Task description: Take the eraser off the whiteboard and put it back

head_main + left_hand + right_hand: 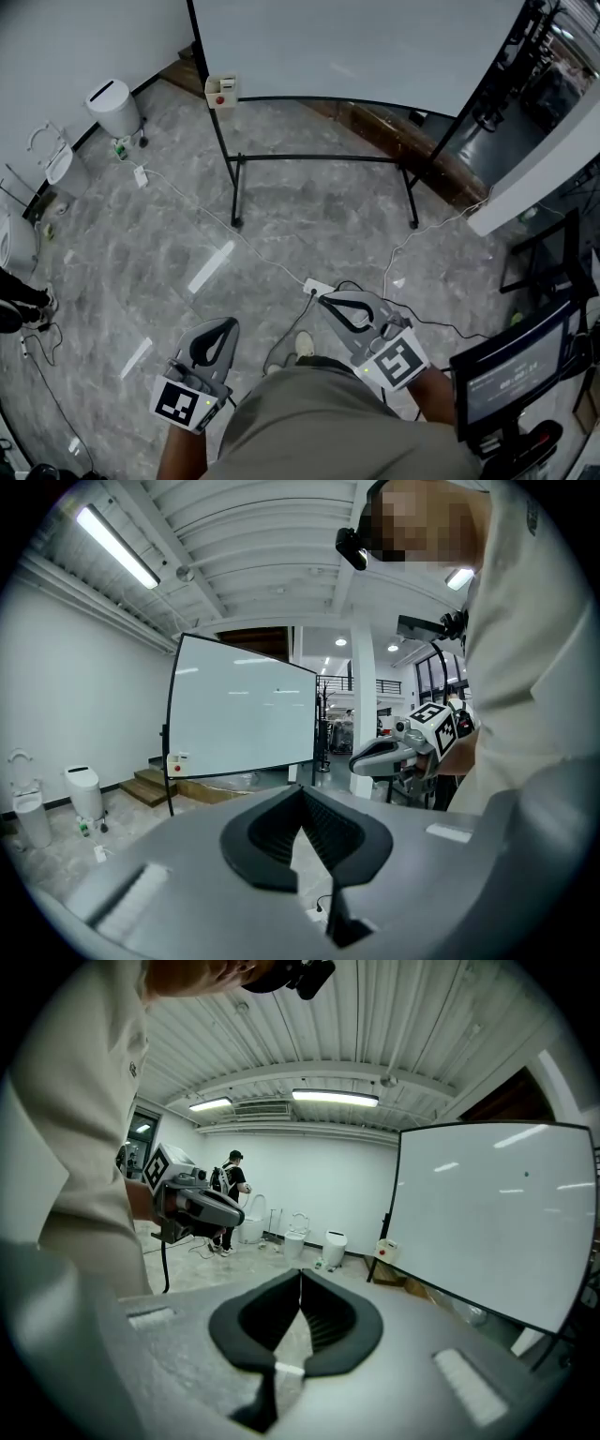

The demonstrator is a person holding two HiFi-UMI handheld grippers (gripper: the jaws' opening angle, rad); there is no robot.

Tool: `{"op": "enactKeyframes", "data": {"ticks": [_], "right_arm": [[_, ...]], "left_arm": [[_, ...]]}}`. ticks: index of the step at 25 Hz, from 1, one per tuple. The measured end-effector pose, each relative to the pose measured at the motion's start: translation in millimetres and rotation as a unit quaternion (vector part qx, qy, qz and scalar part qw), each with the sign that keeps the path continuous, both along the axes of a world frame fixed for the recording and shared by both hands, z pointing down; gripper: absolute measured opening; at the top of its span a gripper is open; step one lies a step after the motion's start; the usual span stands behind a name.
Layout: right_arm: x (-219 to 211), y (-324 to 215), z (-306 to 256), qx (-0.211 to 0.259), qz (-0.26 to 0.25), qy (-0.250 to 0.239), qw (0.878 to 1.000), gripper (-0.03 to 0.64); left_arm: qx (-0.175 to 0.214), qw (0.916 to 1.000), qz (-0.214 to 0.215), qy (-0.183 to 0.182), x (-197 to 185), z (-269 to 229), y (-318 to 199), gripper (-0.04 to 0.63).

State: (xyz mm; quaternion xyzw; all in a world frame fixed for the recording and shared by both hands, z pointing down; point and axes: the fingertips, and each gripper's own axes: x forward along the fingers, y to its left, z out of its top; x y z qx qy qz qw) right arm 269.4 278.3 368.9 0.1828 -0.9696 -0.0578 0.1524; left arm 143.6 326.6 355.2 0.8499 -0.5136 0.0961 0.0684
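- Both grippers are closed on nothing. The left gripper [302, 789] and the right gripper [300, 1273] each have their pads meeting at the tips, with only floor showing through the gap behind.
- We hold the 2 side by side in front of the body, both aimed roughly at the board.
- A cable [253, 246] and a power strip [319, 287] lie on the floor just ahead of our feet. Whichever way we walk, we should step clear of them and keep the grippers apart.
- The eraser [221, 91], which we take to be the small pale block with a red spot, sits at the lower left corner of the whiteboard [356, 47], well apart from both grippers.
- That fits 2 stages: the eraser waiting to be taken off, or already back in its place. We cannot tell which.
- Only the head view shows the cable and the board's feet.
- The left gripper view faces the board front on, with the eraser at its corner.
- Only the right gripper view shows a person [231, 1177] standing upright by the far wall.
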Motion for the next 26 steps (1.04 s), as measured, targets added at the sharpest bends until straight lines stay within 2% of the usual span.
{"op": "enactKeyframes", "data": {"ticks": [5,8,13,15,20,26], "right_arm": [[-9,53,-11,0.025,-0.005,0.008,1.000,0.003],[-9,81,-18,0.024,0.000,0.005,1.000,0.003],[-6,113,-13,0.030,0.005,0.004,1.000,0.003],[-3,121,-11,0.029,0.006,0.005,1.000,0.003],[15,121,-7,0.030,-0.001,0.010,1.000,0.003],[53,92,-9,0.033,0.003,0.017,0.999,0.003]], "left_arm": [[-0.003,0.9999,0.006,0.009,-7,4,57,0.006],[-0.001,0.9999,0.011,0.007,-7,1,82,0.006],[0.021,0.9994,0.026,0.011,1,4,103,0.006],[0.014,0.9995,0.027,0.010,4,9,110,0.006],[0.008,0.9997,0.021,0.005,18,8,110,0.006],[-0.001,0.9996,0.003,-0.030,41,10,82,0.006]]}}
